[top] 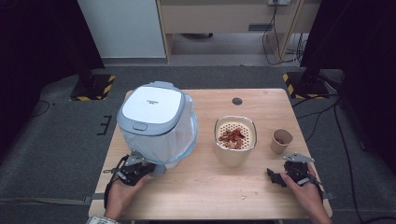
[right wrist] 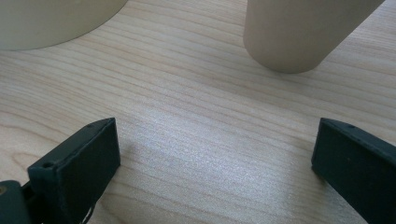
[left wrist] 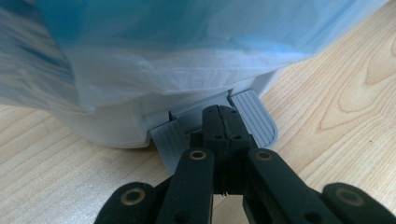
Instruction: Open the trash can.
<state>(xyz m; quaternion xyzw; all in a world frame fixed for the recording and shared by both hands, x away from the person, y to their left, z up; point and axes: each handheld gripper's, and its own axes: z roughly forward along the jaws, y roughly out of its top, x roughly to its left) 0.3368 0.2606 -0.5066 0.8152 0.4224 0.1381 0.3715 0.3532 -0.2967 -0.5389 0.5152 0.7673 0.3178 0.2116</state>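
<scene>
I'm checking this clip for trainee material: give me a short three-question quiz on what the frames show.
1. True or false: the bin lid is closed.
2. Which claw has its jaws wide apart? A) the left claw B) the right claw
3. Fill in: the left claw's tips rest over the bin's grey ______.

Key:
1. True. The white lid lies flat on the bin, and a blue bag hangs down around it.
2. B. The right claw's jaws stand apart over bare table, facing the cup. The left claw's jaws are shut together.
3. Pedal.
</scene>
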